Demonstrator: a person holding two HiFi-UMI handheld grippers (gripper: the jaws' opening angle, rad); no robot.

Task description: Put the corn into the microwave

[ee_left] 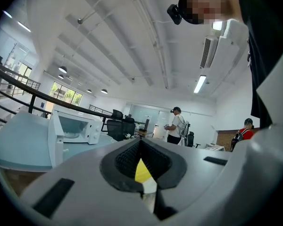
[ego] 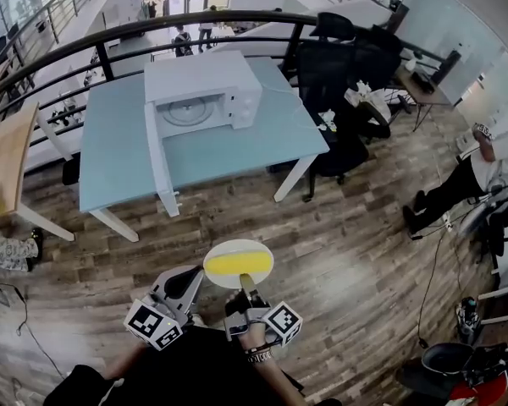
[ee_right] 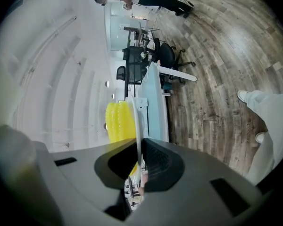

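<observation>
- The right gripper [ego: 248, 284] has its jaws pinching the near rim of a white plate [ego: 262, 253]. In the right gripper view the plate runs edge-on between the two pads.
- The corn [ego: 235, 265] is yellow and lies on the plate, covering most of its face. The plate is held out in the air over the wooden floor [ego: 356, 252], in front of the person and well apart from the desk.
- The left gripper [ego: 196, 279] has its jaws pressed together at the tips, with nothing gripped between them. A sliver of yellow and white shows through the gap behind the tips.
- In the head view the left gripper's tip sits just beside the plate's left edge. Whether it touches the plate cannot be told.
- Each gripper carries a marker cube — the left one [ego: 154, 326], the right one [ego: 281, 322] — low in the head view, close to the person's dark sleeves.
- The microwave [ego: 205, 90] is white and stands on the light-blue desk [ego: 118, 142], towards its far side.
- The microwave's door [ego: 159, 155] is swung wide open on the left side and reaches towards the desk's front edge. The round turntable [ego: 186, 111] shows inside the cavity.
- Black office chairs [ego: 347, 66] stand to the right of the desk, and a dark railing [ego: 110, 36] curves behind it.
- Another person [ego: 491, 163] in a white top stands on the floor at the far right — well away from the desk.
</observation>
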